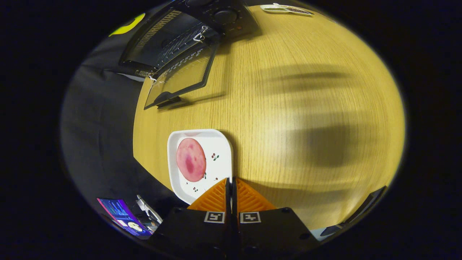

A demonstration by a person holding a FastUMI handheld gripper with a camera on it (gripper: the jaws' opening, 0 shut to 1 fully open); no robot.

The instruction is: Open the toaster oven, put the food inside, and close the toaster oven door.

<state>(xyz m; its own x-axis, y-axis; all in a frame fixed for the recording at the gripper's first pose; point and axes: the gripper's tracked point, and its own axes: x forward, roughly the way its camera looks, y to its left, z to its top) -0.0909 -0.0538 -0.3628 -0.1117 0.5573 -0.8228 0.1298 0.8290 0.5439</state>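
A white square plate (pixel 220 151) with small cherry prints carries a round pink slice of food (pixel 190 160). My gripper (pixel 230 179) is shut on the plate's near rim, and the plate hangs partly past the wooden table's (pixel 288 108) left edge. Far beyond the fingers, at the table's far left corner, stands the black toaster oven (pixel 162 39). Its glass door (pixel 180 79) is folded down open toward me, with its handle (pixel 169 101) at the near end. The oven's knobs (pixel 223 16) sit to the right of the cavity.
A flat white object (pixel 285 9) lies at the table's far edge. A lit screen (pixel 122 215) sits low to the left, off the table. A dark object (pixel 361 209) lies by the table's near right edge. Broad shadows cross the tabletop.
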